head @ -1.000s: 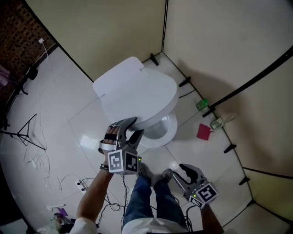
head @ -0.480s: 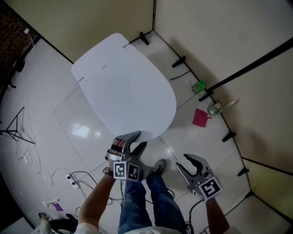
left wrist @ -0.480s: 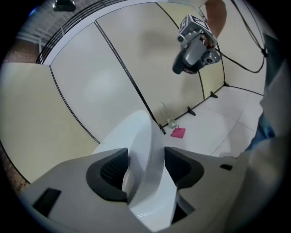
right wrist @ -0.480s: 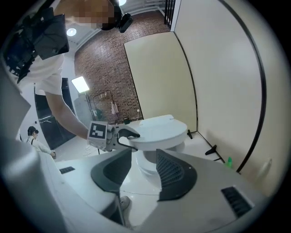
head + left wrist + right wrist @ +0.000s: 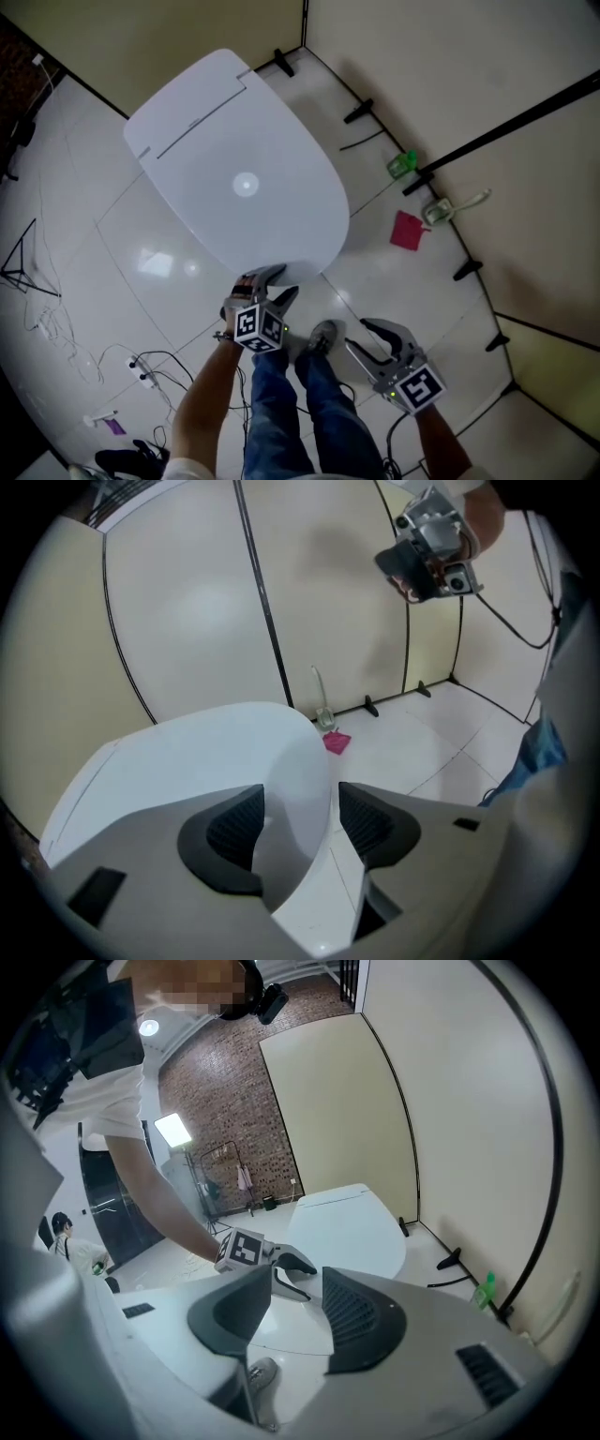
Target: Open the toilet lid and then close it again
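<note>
The white oval plastic toilet lid lies shut over the bowl, its hinge end toward the corner of the white tiled floor. The left gripper is at the lid's front edge. Its jaws have just been opening and stand apart around the rim without pinching it. The right gripper hangs apart from the lid over the floor, its jaws parted with nothing between them.

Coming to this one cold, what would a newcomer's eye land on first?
The big white toilet lid, shut, fills the upper left of the head view. The left gripper sits at its front edge; its jaws have just been opening, the rim between them. A pink object lies on the floor by the right wall.
</note>
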Motion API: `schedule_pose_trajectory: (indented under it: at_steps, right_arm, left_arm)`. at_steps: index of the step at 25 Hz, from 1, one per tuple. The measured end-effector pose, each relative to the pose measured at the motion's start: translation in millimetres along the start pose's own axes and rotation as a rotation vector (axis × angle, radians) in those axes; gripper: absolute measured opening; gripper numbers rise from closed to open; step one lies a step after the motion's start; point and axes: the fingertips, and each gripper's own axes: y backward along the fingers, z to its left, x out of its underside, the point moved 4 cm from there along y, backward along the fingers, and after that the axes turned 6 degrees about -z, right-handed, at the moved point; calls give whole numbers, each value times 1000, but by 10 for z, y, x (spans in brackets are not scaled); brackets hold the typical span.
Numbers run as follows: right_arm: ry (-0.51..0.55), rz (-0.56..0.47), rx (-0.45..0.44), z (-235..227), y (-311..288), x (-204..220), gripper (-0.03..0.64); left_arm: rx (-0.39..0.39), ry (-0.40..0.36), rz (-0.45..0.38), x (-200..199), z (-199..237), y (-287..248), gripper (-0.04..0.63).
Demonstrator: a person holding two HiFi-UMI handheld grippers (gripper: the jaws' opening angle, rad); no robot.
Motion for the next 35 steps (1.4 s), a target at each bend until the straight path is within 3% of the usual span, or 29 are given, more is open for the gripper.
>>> schedule_pose_trajectory:
  at_steps: [7,13,15,19,23,29,35]
  right_arm:
    - [21,-10,39,-39,31,-107,164]
    - [99,-69,95,-22,185,-738,164]
    - [147,-120,102,23,281,-1087,164]
    - [222,-251,96,282,527,-1845,164]
    - [284,-305,69,616,686,-2323,164]
    - [326,-325,50,968,733,-2546,164]
    - [338,-323,43,1089,744,-2525,164]
  left_arm:
    - [67,167,-64,-179,52,188,249]
    - [18,357,-316,-1124,295,1211,247]
    - [27,385,-411,-1542,446,1642,247]
    - [62,395,-529,-2231,717,2481,247]
    - [31,385,-617,-2723,885,3229,247]
    - [1,340,-768,-3146,803,3905,247]
    - [-6,329,-784,-3155,666,4054,247]
